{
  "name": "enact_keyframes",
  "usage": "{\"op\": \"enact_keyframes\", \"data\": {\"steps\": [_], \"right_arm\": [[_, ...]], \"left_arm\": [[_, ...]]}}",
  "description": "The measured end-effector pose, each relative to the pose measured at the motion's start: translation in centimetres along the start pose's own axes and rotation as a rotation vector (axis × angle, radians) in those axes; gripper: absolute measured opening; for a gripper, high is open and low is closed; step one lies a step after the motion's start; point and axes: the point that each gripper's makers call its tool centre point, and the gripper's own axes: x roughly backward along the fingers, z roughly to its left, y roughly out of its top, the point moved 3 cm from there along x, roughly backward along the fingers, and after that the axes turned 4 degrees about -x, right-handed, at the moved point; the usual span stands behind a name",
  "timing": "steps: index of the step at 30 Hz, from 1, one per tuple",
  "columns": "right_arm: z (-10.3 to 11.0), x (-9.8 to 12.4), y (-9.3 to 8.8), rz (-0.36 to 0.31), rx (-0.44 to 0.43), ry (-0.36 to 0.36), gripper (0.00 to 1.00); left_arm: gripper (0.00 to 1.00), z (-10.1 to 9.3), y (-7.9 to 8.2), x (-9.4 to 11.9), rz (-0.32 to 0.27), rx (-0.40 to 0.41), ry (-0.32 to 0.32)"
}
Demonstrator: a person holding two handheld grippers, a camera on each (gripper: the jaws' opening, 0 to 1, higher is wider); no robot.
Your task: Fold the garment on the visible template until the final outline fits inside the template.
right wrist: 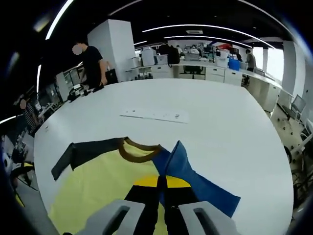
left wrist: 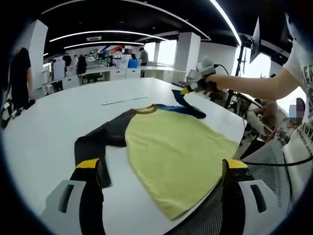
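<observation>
The shirt lay flat on the worktop. The right gripper pinched the blue sleeve, jaws closed; best carried inward low and taut. The left gripper hovered, jaws wide, empty.

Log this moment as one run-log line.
right claw: shut on blue sleeve, lifting | left claw: open above yellow T-shirt | white table

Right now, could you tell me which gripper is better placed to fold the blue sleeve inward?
Right: the right gripper is shut on the blue sleeve, lifting it. The left gripper is open, holding nothing.
</observation>
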Motion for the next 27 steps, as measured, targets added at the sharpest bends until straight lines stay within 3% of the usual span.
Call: {"op": "enact_keyframes", "data": {"steps": [9,27], "right_arm": [[2.0,-1.1,0.9,-0.003,0.025,0.036,0.0],[7.1,-3.9,1.7,0.037,0.184,0.083,0.0]], "left_arm": [[0.99,-0.1,0.7,0.2,-0.047,0.02,-0.017],[0.99,-0.2,0.3,0.0,-0.024,0.019,-0.028]]}}
